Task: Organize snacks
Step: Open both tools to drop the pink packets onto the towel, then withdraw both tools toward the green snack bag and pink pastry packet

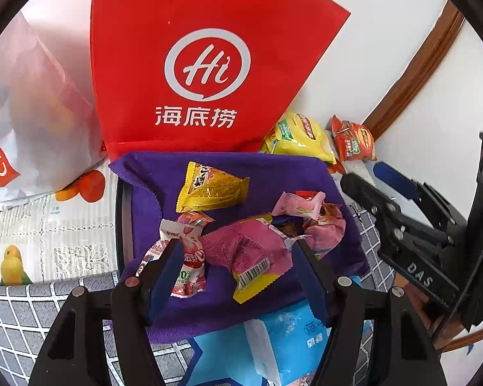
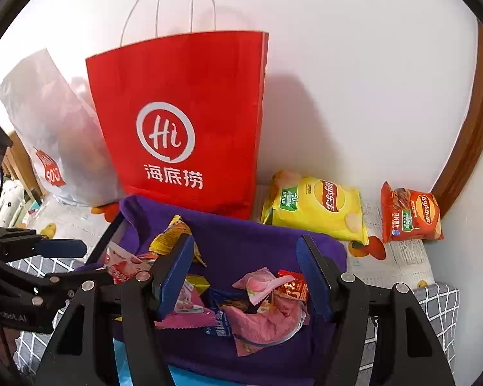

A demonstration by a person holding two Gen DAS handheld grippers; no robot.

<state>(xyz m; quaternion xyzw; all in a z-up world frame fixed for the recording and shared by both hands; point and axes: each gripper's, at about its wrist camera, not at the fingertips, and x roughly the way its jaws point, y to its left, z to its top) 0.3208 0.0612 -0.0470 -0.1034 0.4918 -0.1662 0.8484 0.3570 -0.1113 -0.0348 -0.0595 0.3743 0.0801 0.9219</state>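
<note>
Red paper forms the carrier bag (image 1: 190,64) at the back of the left wrist view; it bears a white ring enclosing "Hi" above the characters "海底捞". Before it lies a purple cloth (image 1: 273,173) carrying the loose snacks: a yellow triangular packet (image 1: 212,188), a white-and-pink strawberry sachet (image 1: 186,257) printed with a green "0%", a pink wrapper (image 1: 251,251) showing a barcode, and a pale pink sweet (image 1: 298,206). The left gripper (image 1: 236,267) hangs over this heap with its blue pads parted about halfway and pressing on nothing; the strawberry sachet lies just inside the left pad and the pink wrapper between the pads. A pale blue tissue pack (image 1: 289,331) sits below the cloth, and a yellow crisp bag (image 1: 299,138) and an orange-red crisp bag (image 1: 354,143) rest against the wall. The right gripper (image 1: 386,193), stamped "DAS", enters from the right. In the right wrist view the same red bag (image 2: 183,122) stands upright against the white wall, with a translucent white bag (image 2: 51,135) beside it. The right gripper (image 2: 246,276) is likewise about half open and empty above the purple cloth (image 2: 241,234), with crumpled pink wrappers (image 2: 260,318) and a small red packet (image 2: 293,286) between its pads. Both crisp bags, yellow (image 2: 318,209) and orange-red (image 2: 410,215), read "Lay's 乐事".
</note>
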